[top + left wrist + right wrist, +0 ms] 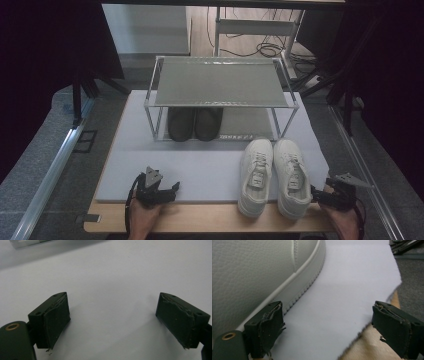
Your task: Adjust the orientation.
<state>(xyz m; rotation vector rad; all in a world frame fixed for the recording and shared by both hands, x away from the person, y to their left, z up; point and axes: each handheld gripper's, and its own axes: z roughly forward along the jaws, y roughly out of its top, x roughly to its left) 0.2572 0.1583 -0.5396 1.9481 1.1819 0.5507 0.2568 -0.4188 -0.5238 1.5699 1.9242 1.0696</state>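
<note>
White sneaker (249,272) beside right gripper (332,330), dark shoes (194,123) on rack (220,82)

Dim room, grey carpet floor (47,165), dark curtains (30,60) at both sides, cables (265,49) beyond the table (210,219)

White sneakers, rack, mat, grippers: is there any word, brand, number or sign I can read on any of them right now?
None can be read.
white sneakers: no logo or lettering visible on uppers or tongues; any tongue tag is too small to tell.
dark shoes on the lower shelf of the rack: no marking visible.
mat, left gripper, right gripper: plain, no text.
</note>
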